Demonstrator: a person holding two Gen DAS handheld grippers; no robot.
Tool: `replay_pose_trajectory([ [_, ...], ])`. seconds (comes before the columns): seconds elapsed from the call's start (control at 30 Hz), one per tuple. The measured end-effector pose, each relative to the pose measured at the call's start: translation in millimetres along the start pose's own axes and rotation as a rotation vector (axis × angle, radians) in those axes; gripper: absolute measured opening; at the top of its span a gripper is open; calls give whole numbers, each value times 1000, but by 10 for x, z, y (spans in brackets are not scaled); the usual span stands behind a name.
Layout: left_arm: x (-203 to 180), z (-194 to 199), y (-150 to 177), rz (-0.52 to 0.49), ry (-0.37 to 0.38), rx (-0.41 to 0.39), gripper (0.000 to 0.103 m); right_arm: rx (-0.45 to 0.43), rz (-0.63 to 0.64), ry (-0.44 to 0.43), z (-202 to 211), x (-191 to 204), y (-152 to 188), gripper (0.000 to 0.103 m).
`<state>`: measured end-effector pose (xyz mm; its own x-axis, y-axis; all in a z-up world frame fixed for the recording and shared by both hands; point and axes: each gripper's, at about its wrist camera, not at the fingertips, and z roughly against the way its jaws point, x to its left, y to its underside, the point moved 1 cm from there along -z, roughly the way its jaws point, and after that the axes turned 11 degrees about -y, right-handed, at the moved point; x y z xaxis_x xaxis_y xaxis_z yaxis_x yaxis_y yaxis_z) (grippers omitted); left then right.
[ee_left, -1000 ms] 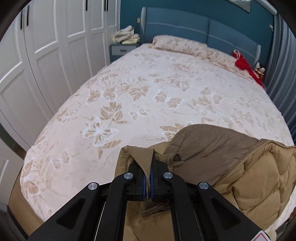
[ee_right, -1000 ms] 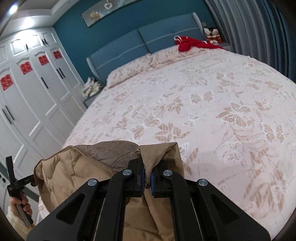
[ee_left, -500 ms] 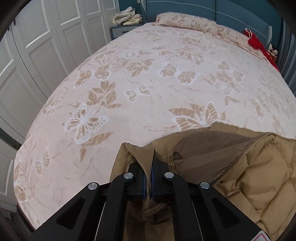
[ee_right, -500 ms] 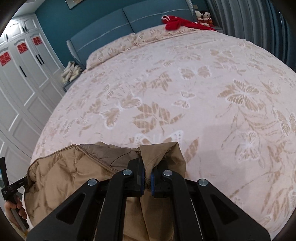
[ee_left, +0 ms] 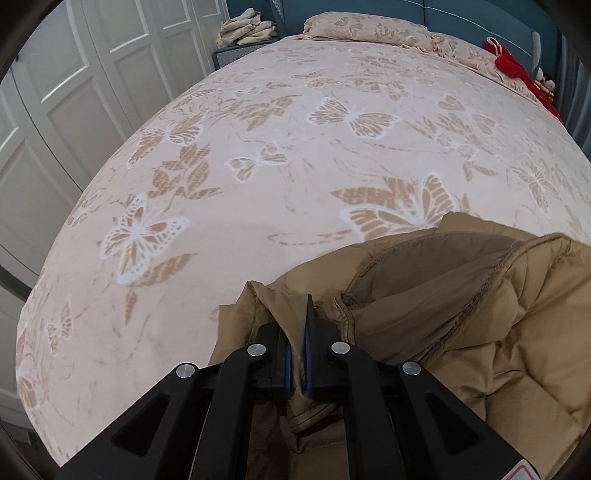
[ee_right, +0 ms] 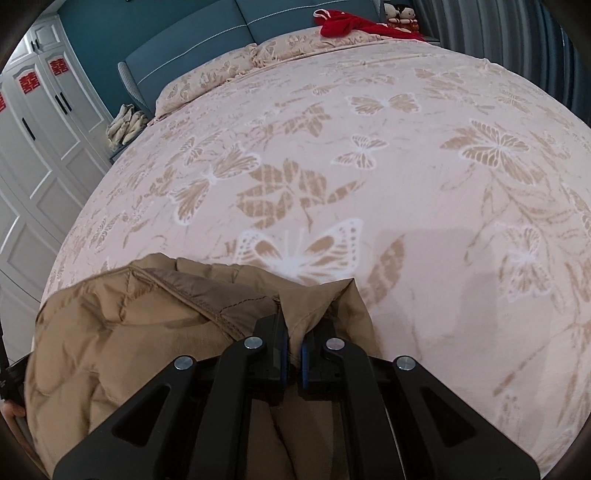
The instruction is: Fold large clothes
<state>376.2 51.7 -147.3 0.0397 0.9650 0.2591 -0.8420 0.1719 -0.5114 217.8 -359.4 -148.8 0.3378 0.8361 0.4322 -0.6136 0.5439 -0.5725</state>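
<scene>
- Left gripper [ee_left: 298, 363] clamped tight on a fold of the tan coat [ee_left: 480, 317]
- Right gripper [ee_right: 291, 360] pinching another fold, same coat [ee_right: 122, 332]
- Coat's at the near edge of the butterfly bedspread [ee_left: 258, 147]
- Red cloth [ee_right: 347, 22] way up by the pillows [ee_right: 221, 74]

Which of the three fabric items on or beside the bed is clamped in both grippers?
The tan padded jacket, pinched by the left gripper and right gripper. The red garment and the folded cream pile lie untouched.
</scene>
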Motion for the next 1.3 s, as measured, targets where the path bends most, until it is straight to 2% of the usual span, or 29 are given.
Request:
replay_pose_trajectory([
  [0.47,-144,-125,100,17,-32,-71,6,-25,-16,-41,-143,-68,78,3],
  [0.67,23,-60,80,63,31,-58,10,-38,-86,-115,-27,-173,24,6],
  [0.73,184,32,54,76,71,-22,14,-53,-118,-124,123,-214,-13,15],
  [0.77,283,105,44,83,89,-13,19,-72,-130,-119,264,-236,-26,31],
  [0.8,365,174,40,92,95,-14,28,-96,-127,-94,420,-245,-34,56],
  [0.83,480,275,32,106,90,-25,37,-124,-119,-71,548,-246,-38,63],
  [0.87,627,423,21,132,45,-62,67,-177,-100,-49,776,-244,-43,64],
  [0.9,746,556,21,163,-3,-108,82,-205,-86,-36,931,-238,-47,64],
  [0.93,905,762,24,208,-44,-187,82,-222,-73,-21,1073,-225,-51,64],
  [0.97,1017,955,9,230,-51,-246,82,-241,-61,-6,1234,-184,-53,64],
  [1.07,1004,1313,-93,221,-13,-282,81,-245,-20,-57,1455,82,-46,46],
  [1.1,883,1449,-136,204,17,-287,80,-231,5,-75,1457,217,-45,36],
  [1.17,526,1656,-182,145,75,-295,77,-193,97,-101,1399,620,-5,24],
  [1.27,-116,1724,-177,29,139,-273,61,-126,238,-145,1148,1249,90,11],
  [1.3,-282,1687,-169,-1,153,-253,53,-99,279,-149,1028,1431,121,11],
])
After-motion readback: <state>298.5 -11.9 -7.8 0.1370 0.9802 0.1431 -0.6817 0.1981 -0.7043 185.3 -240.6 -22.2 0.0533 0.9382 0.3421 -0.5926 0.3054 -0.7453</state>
